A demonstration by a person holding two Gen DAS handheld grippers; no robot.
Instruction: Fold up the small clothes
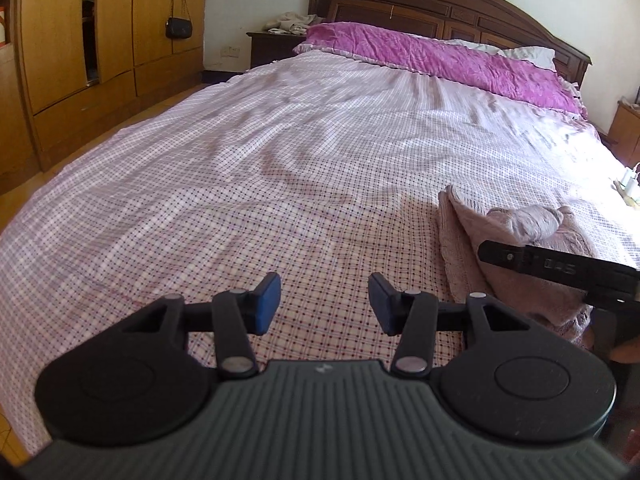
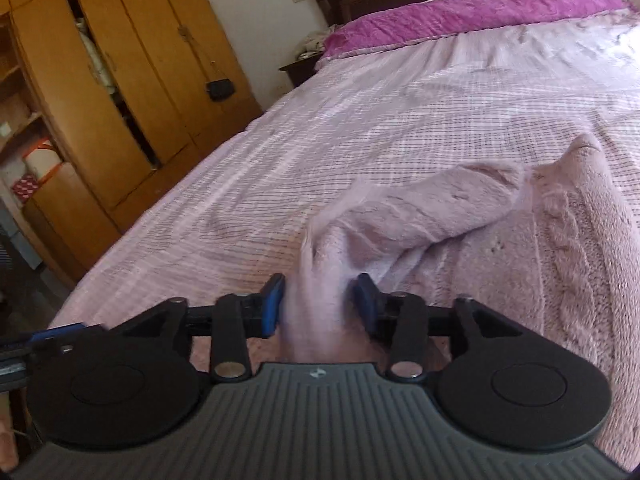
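The right gripper [image 2: 318,304] pinches the pink sweater [image 2: 500,240] to lift a flap over. The left gripper [image 1: 322,302] waits, spread wide, above the bed [image 1: 240,160].

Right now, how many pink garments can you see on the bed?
1: a pink knit sweater near the bed's right edge, one fold of it between the right tongs. The left tongs are empty. More could hide under it.
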